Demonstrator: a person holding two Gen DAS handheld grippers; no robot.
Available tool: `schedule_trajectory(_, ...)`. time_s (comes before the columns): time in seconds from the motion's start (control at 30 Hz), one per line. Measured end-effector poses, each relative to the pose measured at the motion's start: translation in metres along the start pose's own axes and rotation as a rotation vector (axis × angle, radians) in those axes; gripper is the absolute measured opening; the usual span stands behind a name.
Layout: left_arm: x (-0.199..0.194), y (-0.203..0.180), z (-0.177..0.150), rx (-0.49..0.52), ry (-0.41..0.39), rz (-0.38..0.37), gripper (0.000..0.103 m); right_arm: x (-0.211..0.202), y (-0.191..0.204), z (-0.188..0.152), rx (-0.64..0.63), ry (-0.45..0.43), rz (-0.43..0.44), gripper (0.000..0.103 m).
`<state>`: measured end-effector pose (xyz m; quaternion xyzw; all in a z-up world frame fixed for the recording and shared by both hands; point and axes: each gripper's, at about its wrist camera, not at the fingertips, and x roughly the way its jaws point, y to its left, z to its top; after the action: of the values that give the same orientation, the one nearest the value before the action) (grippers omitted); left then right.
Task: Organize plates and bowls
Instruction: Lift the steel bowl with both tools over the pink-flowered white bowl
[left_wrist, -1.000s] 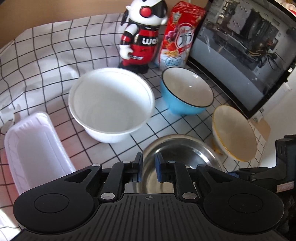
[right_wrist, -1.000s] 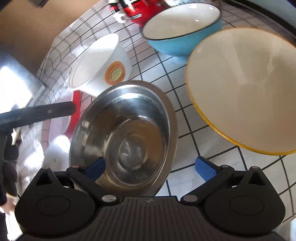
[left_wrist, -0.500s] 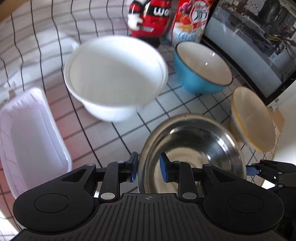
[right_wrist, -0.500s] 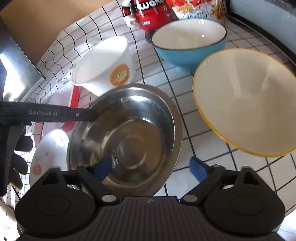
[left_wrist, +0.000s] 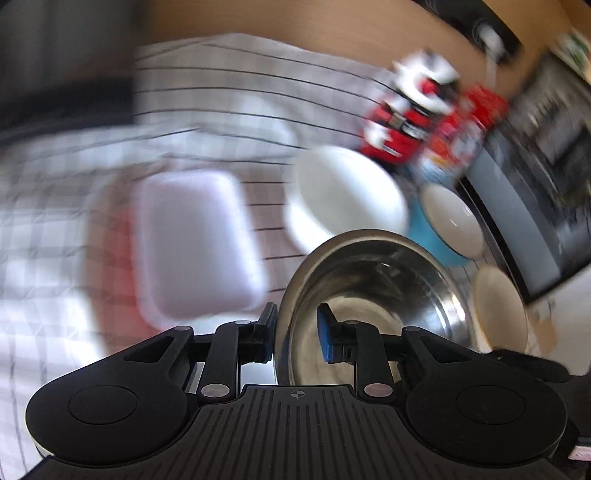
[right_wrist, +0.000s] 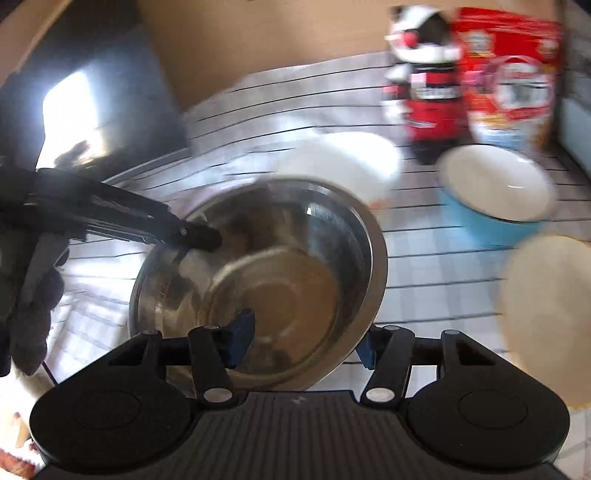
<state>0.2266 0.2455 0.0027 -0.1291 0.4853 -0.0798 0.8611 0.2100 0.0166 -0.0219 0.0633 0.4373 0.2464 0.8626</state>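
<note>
My left gripper (left_wrist: 295, 334) is shut on the rim of the steel bowl (left_wrist: 373, 295), one finger inside and one outside, and holds it tilted above the checked cloth. In the right wrist view the same steel bowl (right_wrist: 266, 273) hangs in front of my open right gripper (right_wrist: 303, 341), with the left gripper's fingers (right_wrist: 192, 234) on its far-left rim. A white bowl (left_wrist: 347, 195), a blue bowl (left_wrist: 450, 221) and a yellow-rimmed bowl (left_wrist: 498, 306) stand behind and to the right. Both views are motion-blurred.
A white rectangular tray (left_wrist: 192, 247) lies on the cloth at the left. A red and white toy robot (right_wrist: 424, 85) and a red snack bag (right_wrist: 509, 77) stand at the back. A dark screen (left_wrist: 535, 184) lies along the right.
The left gripper has lifted the steel bowl off the cloth and tilted it up. Both cameras have swung upward, so the scene has shifted and blurred. The right gripper stays open.
</note>
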Motion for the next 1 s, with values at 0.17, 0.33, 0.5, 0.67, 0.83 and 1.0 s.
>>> schedule_trajectory(0.17, -0.011, 0.04, -0.043, -0.104, 0.012, 0.151, 0.02, 0.037, 0.045, -0.002, -0.156, 0.08, 0.052, 0.057)
schedule_trajectory(0.33, -0.011, 0.059, -0.069, -0.157, 0.004, 0.25, 0.02, 0.069, 0.07, -0.006, -0.251, 0.158, 0.07, 0.057)
schedule_trajectory(0.5, -0.016, 0.063, -0.081, -0.182, -0.028, 0.251, 0.02, 0.071, 0.075, -0.011, -0.316, 0.149, 0.041, 0.063)
schedule_trajectory(0.67, -0.028, 0.066, -0.085, -0.19, -0.07, 0.333, 0.039, 0.054, 0.069, -0.002, -0.329, 0.037, 0.011, 0.077)
schedule_trajectory(0.83, -0.012, 0.081, -0.092, -0.279, -0.018, 0.265, 0.041, 0.068, 0.056, 0.005, -0.282, 0.062, -0.017, 0.078)
schedule_trajectory(1.0, 0.001, 0.098, -0.101, -0.393, 0.018, 0.188, 0.042, 0.096, 0.05, 0.0, -0.193, 0.175, 0.047, 0.078)
